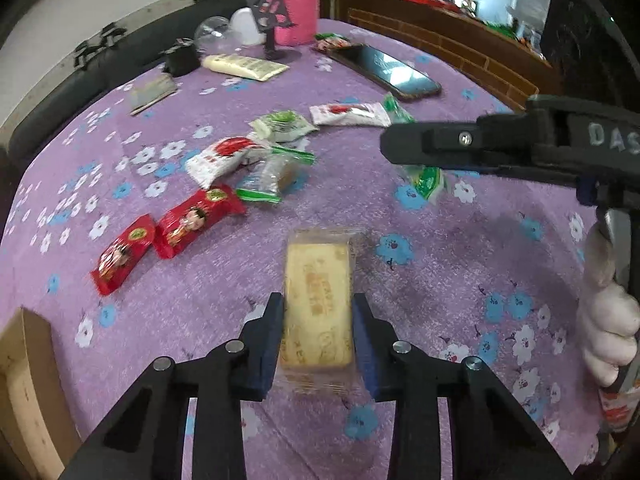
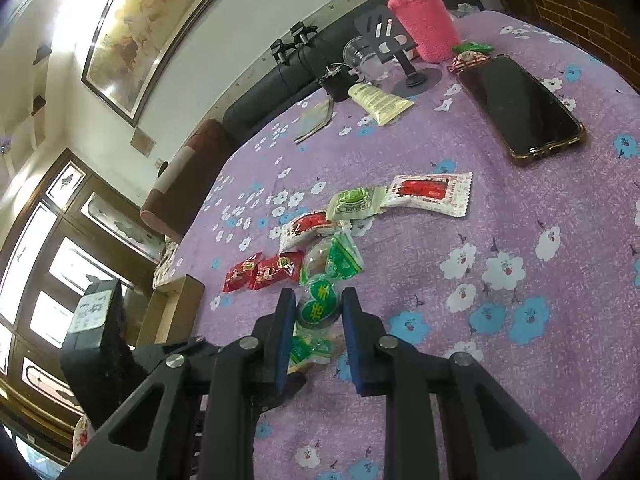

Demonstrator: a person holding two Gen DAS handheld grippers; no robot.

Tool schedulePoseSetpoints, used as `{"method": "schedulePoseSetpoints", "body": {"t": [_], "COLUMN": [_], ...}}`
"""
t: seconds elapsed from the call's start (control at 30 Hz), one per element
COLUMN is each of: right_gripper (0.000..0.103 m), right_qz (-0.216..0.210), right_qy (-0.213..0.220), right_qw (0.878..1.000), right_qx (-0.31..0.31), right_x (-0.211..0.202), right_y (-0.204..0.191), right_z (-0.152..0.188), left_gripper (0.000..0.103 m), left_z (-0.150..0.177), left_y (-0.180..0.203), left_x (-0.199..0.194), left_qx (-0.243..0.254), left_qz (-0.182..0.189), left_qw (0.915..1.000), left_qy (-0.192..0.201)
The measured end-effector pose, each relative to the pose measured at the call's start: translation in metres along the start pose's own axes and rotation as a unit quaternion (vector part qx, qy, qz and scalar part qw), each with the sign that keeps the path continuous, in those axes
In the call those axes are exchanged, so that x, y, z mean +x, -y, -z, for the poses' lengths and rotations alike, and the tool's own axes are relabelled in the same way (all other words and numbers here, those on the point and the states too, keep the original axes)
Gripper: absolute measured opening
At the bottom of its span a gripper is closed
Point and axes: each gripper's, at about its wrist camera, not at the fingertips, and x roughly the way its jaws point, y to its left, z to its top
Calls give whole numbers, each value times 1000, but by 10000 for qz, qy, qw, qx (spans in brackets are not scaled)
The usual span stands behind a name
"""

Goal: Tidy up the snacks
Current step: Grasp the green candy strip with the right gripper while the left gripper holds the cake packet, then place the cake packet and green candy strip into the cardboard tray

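Note:
My left gripper [image 1: 318,306] is shut on a clear-wrapped yellow biscuit pack [image 1: 318,300], held above the purple flowered tablecloth [image 1: 440,272]. My right gripper [image 2: 318,300] is shut on a green-labelled clear snack packet [image 2: 320,306], also off the cloth; it shows in the left wrist view [image 1: 404,148] with the green packet [image 1: 428,180] hanging under it. On the table lie two red packets [image 1: 168,236], white-and-red packets [image 1: 224,158], a green-edged clear packet [image 1: 272,176] and a green-and-white packet [image 1: 280,124].
A cardboard box [image 1: 28,376] stands at the table's left edge. A phone [image 1: 384,68], a cream tube [image 1: 244,66], a pink-sleeved bottle [image 1: 298,12], a black stand [image 1: 272,20] and a clear cup [image 1: 214,32] sit at the far side.

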Motion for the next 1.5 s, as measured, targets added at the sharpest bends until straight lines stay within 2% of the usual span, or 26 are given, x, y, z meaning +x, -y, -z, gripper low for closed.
{"method": "schedulePoseSetpoints", "body": {"t": [0.2,0.4,0.53,0.67,0.8,1.07,1.27,1.5], "right_gripper": [22,22,22,23,23,23,23,23], "right_qz": [48,83,192,-118,-431,-722,-517,-326], "right_qy": [-7,-176,-269,-518,-883,-1507,-1804,-2172], "right_qw": [10000,9995,9976,9943,9868,9623,9471,9308], "right_qx": [-81,-264,-608,-919,-1285,-2148,-2605,-2921], "right_x": [3,15,20,30,51,100,134,144], "right_y": [-1,-11,-37,-81,-135,-240,-283,-294], "right_z": [4,12,20,32,46,89,118,150], "left_gripper": [34,35,35,35,35,35,35,37], "left_z": [19,57,91,125,156,176,191,200], "left_y": [-25,-77,-122,-169,-203,-238,-250,-254], "left_x": [-42,-104,-141,-159,-166,-153,-144,-147], "left_qx": [-695,-1485,-1943,-2437,-2866,-3347,-3576,-3729], "left_qz": [116,18,-495,-1008,-1245,-1385,-1329,-1268], "left_qw": [9964,9843,9737,9591,9451,9290,9220,9165], "left_qy": [462,949,1078,1027,957,760,653,703]}}
